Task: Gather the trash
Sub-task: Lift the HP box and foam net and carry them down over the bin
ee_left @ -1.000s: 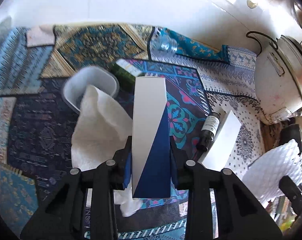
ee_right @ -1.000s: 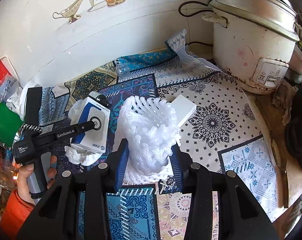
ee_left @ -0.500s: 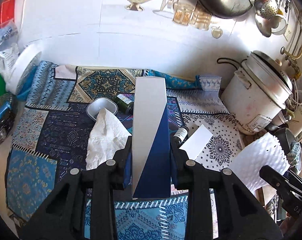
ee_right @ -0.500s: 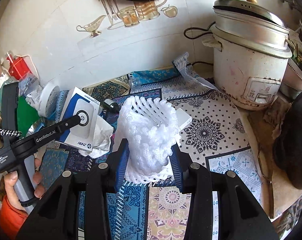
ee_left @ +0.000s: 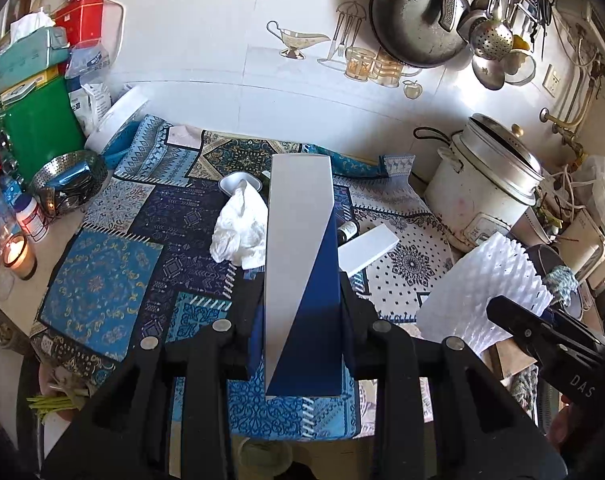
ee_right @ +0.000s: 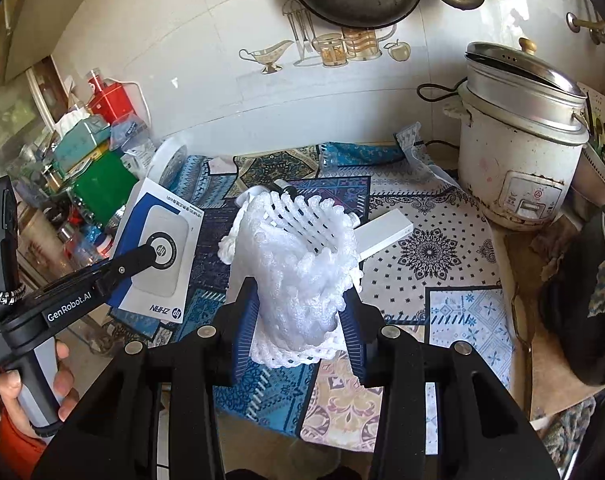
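Left hand-held gripper clamped on stiff, light box at its lower end, right hand-held gripper squeezing soft, springy foam net near its base, both held above worktop.

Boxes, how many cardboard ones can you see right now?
2: a blue and white box held in the left gripper, and a plain white box lying on the patterned cloth. Others may be hidden.

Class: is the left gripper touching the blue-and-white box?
Touching. The left wrist view shows the left gripper clamped against both sides of the blue-and-white box.
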Action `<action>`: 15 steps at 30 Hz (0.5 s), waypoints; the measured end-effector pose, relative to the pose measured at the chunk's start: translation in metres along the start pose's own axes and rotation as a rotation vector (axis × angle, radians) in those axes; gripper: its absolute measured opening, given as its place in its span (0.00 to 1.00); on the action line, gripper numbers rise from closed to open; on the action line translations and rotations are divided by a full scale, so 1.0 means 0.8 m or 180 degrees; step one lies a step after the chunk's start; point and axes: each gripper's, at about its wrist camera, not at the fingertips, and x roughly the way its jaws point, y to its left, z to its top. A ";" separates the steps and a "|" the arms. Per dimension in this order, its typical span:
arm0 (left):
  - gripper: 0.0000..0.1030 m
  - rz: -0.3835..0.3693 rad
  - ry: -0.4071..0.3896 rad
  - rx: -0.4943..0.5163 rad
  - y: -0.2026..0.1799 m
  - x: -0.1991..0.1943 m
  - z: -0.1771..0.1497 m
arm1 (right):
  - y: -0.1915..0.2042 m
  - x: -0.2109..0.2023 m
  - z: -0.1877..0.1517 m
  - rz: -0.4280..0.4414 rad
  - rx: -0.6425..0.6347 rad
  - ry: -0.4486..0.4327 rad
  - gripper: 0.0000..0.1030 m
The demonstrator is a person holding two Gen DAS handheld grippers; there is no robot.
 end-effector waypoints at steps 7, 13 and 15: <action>0.30 -0.0049 0.0029 0.0210 0.019 -0.047 -0.063 | 0.043 -0.019 -0.065 -0.0098 0.0180 0.0062 0.36; 0.30 -0.0106 0.0147 0.0399 0.061 -0.098 -0.135 | 0.096 -0.038 -0.133 -0.0255 0.0325 0.0095 0.36; 0.30 -0.0124 0.0190 0.0427 0.076 -0.112 -0.159 | 0.113 -0.042 -0.159 -0.0315 0.0348 0.0120 0.36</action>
